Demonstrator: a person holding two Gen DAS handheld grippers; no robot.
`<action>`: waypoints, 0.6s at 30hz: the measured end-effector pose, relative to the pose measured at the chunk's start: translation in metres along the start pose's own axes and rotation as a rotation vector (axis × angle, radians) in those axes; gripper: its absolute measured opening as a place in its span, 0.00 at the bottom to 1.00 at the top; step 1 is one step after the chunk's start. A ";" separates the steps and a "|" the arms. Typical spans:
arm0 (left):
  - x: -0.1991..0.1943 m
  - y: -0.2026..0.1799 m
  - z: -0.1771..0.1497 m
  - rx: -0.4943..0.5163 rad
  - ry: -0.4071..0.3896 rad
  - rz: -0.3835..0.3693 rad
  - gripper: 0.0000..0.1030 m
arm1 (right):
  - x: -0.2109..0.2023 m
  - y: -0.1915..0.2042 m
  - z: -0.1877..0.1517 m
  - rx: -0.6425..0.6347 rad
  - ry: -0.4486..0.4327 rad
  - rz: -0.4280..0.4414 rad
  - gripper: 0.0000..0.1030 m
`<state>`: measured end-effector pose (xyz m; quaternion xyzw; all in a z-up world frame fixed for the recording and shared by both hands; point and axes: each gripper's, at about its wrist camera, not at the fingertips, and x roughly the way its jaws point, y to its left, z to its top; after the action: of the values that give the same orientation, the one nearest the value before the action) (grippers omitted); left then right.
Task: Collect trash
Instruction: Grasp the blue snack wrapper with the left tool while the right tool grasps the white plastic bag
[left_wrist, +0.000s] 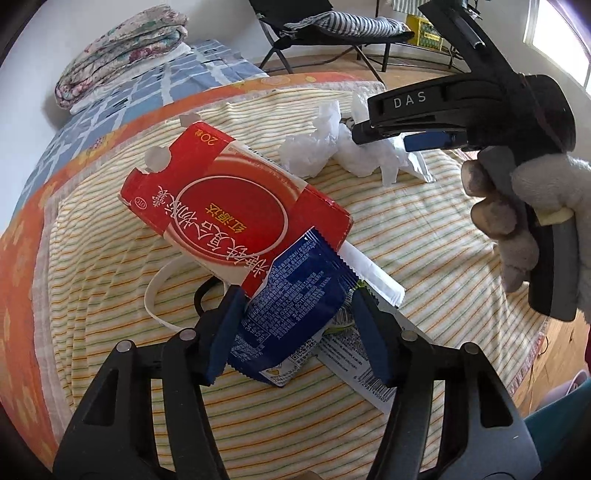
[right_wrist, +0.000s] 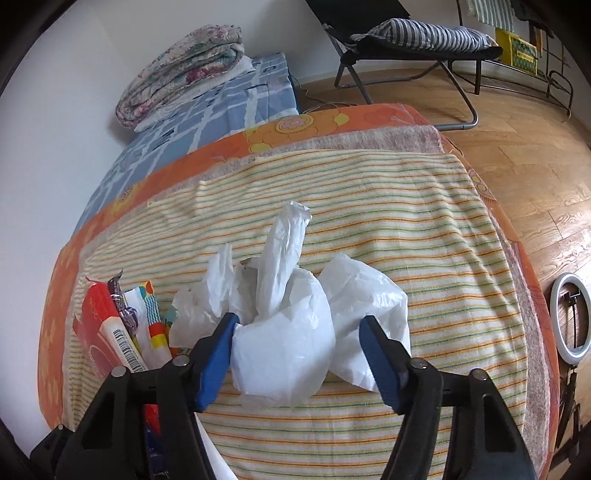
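Two handheld grippers work a heap of trash on a striped blanket (right_wrist: 424, 206) spread over a bed. The left gripper (left_wrist: 295, 325) has its jaws partly open around a blue wrapper (left_wrist: 295, 306), the left pad against its edge, the right pad beside it with crumpled packaging behind; whether it presses cannot be told. A red carton (left_wrist: 229, 206) lies just beyond the jaws, overlapping the wrapper's far end, with a white strip (left_wrist: 373, 273) tucked underneath. The right gripper (right_wrist: 299, 354), held in a gloved hand (left_wrist: 517, 221), straddles a crumpled white plastic bag (right_wrist: 284, 350); its left pad touches the bag, its right pad stands clear of the lump between them. Likely trouble: the slick wrapper could slide out under the carton's weight, or drag the carton along, and the soft bag could collapse so the pads catch only a loose fold. No bin shows in either view; the bag looks bunched shut, its contents hidden.
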<state>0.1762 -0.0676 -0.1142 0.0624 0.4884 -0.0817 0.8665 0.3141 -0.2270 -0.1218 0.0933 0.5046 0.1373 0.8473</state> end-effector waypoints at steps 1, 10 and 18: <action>0.001 0.000 -0.001 0.004 0.008 0.002 0.72 | -0.001 -0.001 0.000 0.001 0.000 0.005 0.59; 0.004 0.009 -0.004 0.020 0.034 0.008 0.80 | -0.005 0.001 -0.006 -0.025 0.003 0.001 0.55; 0.008 0.027 -0.006 -0.055 0.056 -0.004 0.57 | -0.009 0.004 -0.009 -0.053 0.004 0.002 0.45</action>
<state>0.1807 -0.0409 -0.1234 0.0397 0.5148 -0.0682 0.8536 0.3014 -0.2258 -0.1177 0.0711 0.5024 0.1516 0.8483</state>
